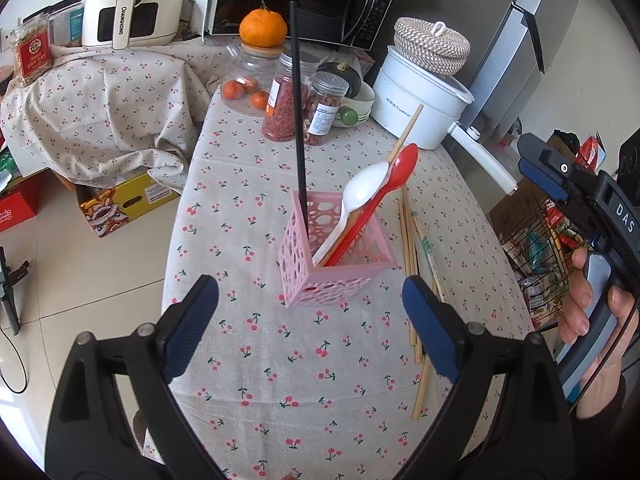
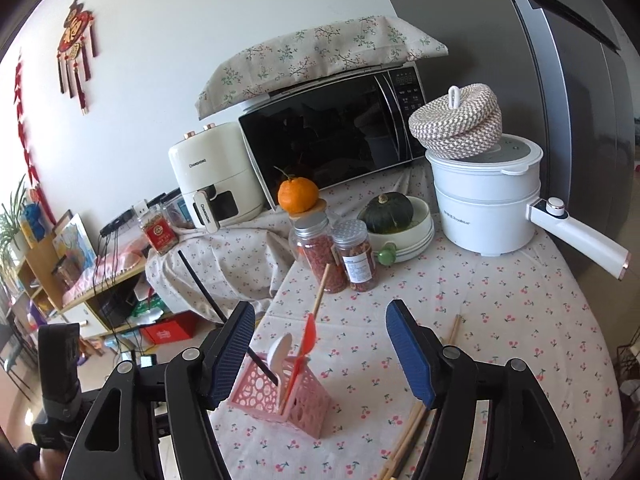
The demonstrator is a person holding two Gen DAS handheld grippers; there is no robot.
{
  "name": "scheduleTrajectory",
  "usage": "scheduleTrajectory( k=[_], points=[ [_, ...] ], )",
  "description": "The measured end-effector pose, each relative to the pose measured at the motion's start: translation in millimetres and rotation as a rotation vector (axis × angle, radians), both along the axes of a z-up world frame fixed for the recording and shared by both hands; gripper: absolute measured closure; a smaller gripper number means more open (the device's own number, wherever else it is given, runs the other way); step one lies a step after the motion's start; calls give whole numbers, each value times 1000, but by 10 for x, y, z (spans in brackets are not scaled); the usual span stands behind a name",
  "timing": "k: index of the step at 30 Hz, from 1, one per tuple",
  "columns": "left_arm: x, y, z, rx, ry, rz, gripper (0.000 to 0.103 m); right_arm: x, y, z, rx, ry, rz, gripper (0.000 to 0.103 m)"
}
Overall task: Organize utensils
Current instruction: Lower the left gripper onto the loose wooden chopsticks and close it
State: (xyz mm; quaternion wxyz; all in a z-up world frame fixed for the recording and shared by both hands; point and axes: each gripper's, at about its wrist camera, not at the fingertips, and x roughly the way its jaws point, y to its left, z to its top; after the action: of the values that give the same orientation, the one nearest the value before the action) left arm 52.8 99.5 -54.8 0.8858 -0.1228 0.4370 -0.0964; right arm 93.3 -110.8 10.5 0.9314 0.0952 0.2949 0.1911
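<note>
the pink perforated plastic utensil holder (image 1: 334, 258) stands upright on the worktop (image 1: 280, 360), which is covered by a cherry-print cloth. inside it a white plastic spoon (image 1: 362, 192) and a red plastic spoon (image 1: 394, 176) lean together toward the right with bowls up, a single pale wooden chopstick (image 1: 408, 128) rising behind them. a thin black stick (image 1: 297, 112) stands nearly upright at the holder's back left corner (it may be a chopstick or a straw; the view does not settle it). more wooden chopsticks (image 1: 416, 264) lie loose on the cloth just beside the holder's right side.

the left gripper (image 1: 310, 312) hovers near the holder, its jaws spread wide and grasping nothing. the right gripper (image 2: 320, 354) sits above the holder's right side, jaws likewise released and empty; in the left wrist view it shows at the far right, held in a hand (image 1: 592, 312).

behind the holder stand two clear jars of red dried fruit (image 2: 340, 258), a white electric pot (image 2: 484, 208) and a black microwave (image 2: 332, 128).
</note>
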Motion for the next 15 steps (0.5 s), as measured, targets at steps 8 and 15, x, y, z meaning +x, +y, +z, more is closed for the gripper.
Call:
scheduleTrajectory(
  k=[8, 15],
  points=[
    [15, -340, -97, 20, 65, -66, 8, -56, -410, -310, -119, 161, -72, 24],
    [62, -755, -171, 78, 102, -123, 3, -75, -786, -587, -182, 315, -130, 24]
  ],
)
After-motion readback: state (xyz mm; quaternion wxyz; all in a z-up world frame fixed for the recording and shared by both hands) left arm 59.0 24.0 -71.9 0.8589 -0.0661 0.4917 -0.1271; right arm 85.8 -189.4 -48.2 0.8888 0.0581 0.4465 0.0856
